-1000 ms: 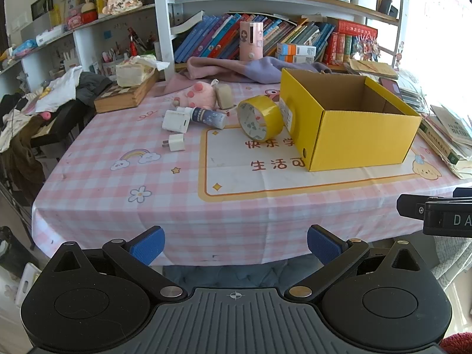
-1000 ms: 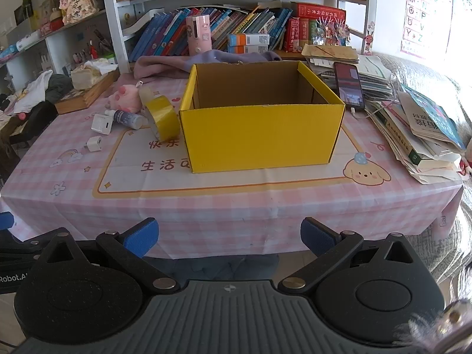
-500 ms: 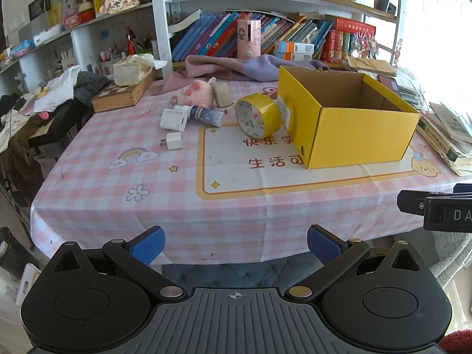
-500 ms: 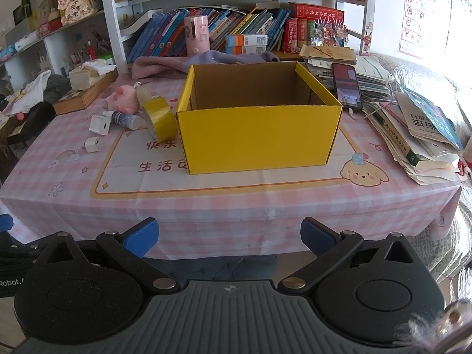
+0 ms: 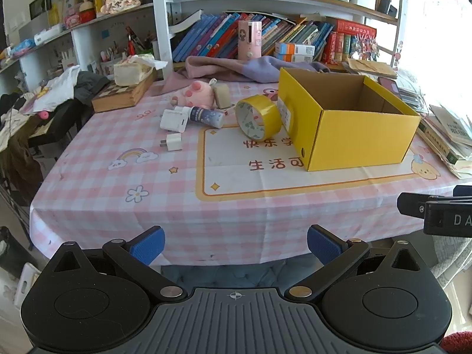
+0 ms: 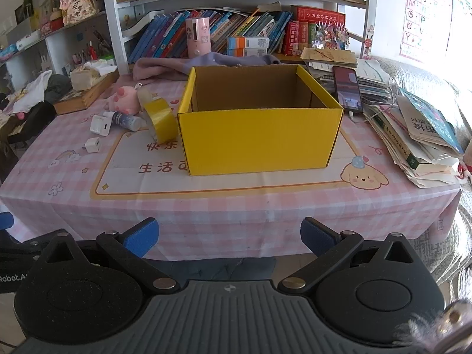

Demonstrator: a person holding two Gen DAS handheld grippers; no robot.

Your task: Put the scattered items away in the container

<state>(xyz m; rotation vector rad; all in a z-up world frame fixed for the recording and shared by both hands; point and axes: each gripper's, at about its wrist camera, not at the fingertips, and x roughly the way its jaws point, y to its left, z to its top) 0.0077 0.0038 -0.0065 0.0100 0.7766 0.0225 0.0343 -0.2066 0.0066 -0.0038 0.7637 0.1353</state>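
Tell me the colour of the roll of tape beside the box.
Yellow; the roll of tape shows best in the left wrist view.

Both wrist views face the table (image 5: 118,177) from its near edge, sharing the yellow box (image 6: 259,141).

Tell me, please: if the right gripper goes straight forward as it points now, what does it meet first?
Probably the near wall of the yellow box. The right gripper, open, hangs before the table's edge, aimed toward that wall; its height is unclear, so it might meet the edge first.
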